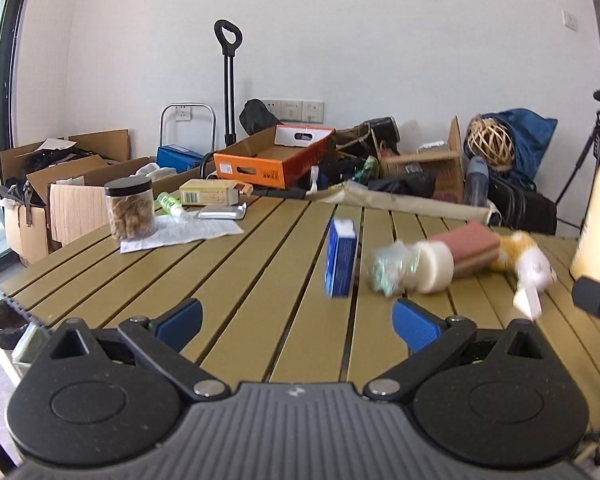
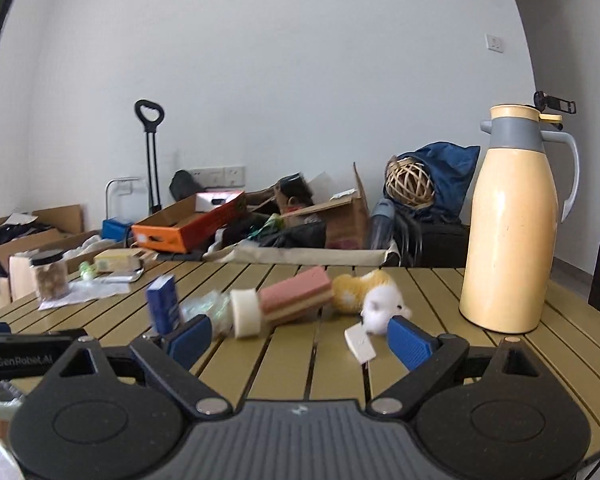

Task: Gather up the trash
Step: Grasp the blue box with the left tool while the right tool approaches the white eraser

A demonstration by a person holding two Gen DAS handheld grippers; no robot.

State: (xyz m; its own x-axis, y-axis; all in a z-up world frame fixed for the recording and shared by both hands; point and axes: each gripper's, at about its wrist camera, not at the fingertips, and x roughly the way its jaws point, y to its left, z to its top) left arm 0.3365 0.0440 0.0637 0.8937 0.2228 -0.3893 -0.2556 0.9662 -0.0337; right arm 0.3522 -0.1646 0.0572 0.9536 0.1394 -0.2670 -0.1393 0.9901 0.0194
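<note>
On the slatted olive table (image 1: 260, 272) a blue carton (image 1: 341, 258) stands upright ahead of my left gripper (image 1: 298, 320), which is open and empty. Right of the carton lie a crumpled clear wrapper (image 1: 390, 266), a white foam roll (image 1: 434, 266), a pink sponge block (image 1: 474, 246) and a yellow-white plush toy (image 1: 528, 260) with a white tag. My right gripper (image 2: 300, 338) is open and empty, just short of the foam roll (image 2: 246, 312), sponge (image 2: 296, 294), plush (image 2: 374, 296), wrapper (image 2: 204, 306) and blue carton (image 2: 163, 302).
A tall cream thermos jug (image 2: 512, 224) stands at the table's right. At the far left are a jar of nuts (image 1: 131, 208), a paper sheet (image 1: 180, 232), a green bottle, a box (image 1: 210, 192) and a foil pack. Cardboard boxes and bags crowd the floor behind.
</note>
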